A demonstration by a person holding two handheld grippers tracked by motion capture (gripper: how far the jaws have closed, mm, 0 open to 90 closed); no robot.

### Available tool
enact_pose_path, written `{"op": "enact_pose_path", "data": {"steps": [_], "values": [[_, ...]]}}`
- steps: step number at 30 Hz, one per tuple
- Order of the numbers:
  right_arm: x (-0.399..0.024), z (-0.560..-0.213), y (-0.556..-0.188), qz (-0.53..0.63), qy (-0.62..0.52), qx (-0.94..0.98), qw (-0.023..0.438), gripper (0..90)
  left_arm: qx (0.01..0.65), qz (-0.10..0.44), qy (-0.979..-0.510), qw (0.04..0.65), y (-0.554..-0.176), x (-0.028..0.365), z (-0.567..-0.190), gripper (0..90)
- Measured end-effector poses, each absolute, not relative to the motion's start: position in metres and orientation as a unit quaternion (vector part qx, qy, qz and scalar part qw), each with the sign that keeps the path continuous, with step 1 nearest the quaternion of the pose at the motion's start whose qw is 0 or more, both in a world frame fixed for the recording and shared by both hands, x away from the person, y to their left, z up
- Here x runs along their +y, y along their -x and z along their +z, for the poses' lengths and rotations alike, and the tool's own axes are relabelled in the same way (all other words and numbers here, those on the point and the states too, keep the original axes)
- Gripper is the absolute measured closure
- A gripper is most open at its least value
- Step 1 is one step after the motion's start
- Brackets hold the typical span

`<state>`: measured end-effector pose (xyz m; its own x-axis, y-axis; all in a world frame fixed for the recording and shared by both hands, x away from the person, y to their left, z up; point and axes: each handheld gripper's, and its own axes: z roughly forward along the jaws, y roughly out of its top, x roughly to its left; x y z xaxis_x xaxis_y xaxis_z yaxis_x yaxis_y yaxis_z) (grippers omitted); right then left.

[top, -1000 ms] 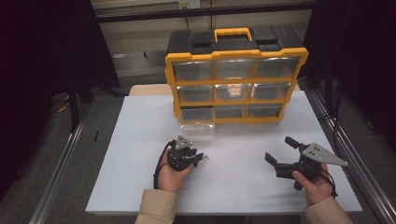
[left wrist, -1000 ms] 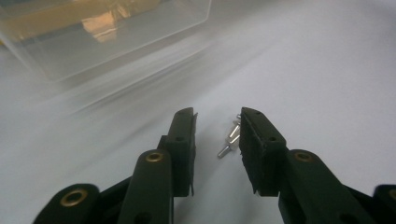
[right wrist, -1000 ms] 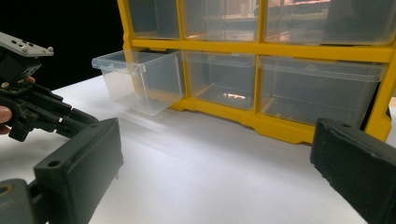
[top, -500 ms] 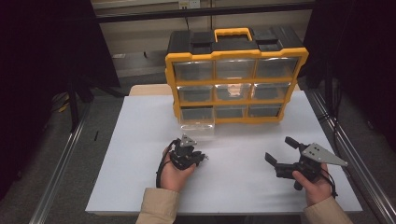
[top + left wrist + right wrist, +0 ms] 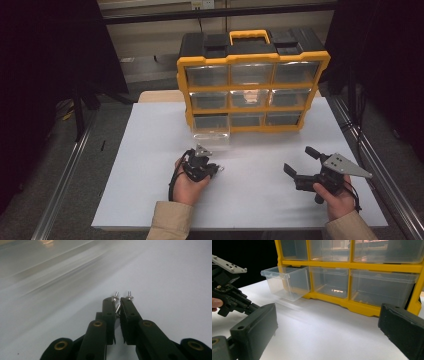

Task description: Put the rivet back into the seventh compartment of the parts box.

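On the white table (image 5: 150, 150), the pulled-out clear drawer (image 5: 287, 282) sits empty; left hand-held gripper (image 5: 117, 305) pinches small screws (image 5: 115, 295); right hand-held gripper (image 5: 298, 161) gapes wide.

I see tan sleeves (image 5: 170, 222) at both wrists; each black tool, left (image 5: 216, 170) and right (image 5: 300, 161), carries a grey three-cornered plate and brass-ringed pivots.

Left claw (image 5: 216, 169) just closing on tiny screws (image 5: 220, 168) near the pulled-out clear drawer (image 5: 212, 138).
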<state>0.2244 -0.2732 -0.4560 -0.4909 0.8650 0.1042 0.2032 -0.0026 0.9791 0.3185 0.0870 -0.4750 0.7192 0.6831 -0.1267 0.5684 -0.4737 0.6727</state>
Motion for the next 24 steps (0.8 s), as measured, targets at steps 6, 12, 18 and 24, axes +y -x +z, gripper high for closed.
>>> {"op": "enact_pose_path", "data": {"steps": [6,12,18,24], "values": [[-0.2739,-0.4556,-0.2241,0.575,-0.415,0.643,0.289,1.9,0.376,0.077,-0.853,0.353,-0.3178,0.0899,-0.4736,82.7],[-0.2742,-0.4554,-0.224,0.576,-0.416,0.642,0.288,2.0,0.378,0.075,-0.851,0.355,-0.3177,0.0924,-0.4737,82.6],[-0.2744,-0.4554,-0.2241,0.576,-0.415,0.642,0.289,2.0,0.382,0.071,-0.852,0.351,-0.3168,0.094,-0.4731,81.3],[-0.2741,-0.4551,-0.2239,0.577,-0.419,0.639,0.289,2.0,0.377,0.084,-0.853,0.35,-0.3162,0.0916,-0.4741,79.2]]}}
